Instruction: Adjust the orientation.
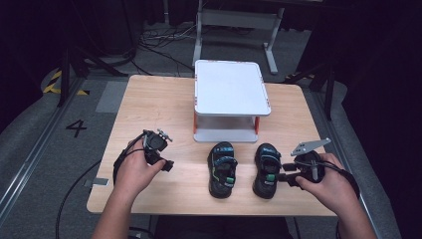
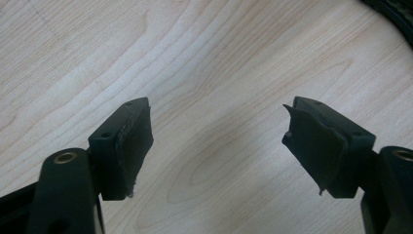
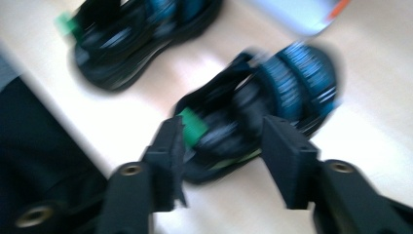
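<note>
gaping right gripper (image 3: 221, 161) over a strappy black-blue sandal (image 3: 263, 107); left gripper (image 2: 216, 146) wide above pale woodgrain table (image 2: 204, 58)

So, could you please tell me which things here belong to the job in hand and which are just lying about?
Part of the job:
- right sandal, by the right gripper, whose fingers stand open around its heel
- left sandal
- white two-level rack, probably

Just lying about:
- cables on the floor
- grey table frame behind
- left gripper, open over bare table
</note>
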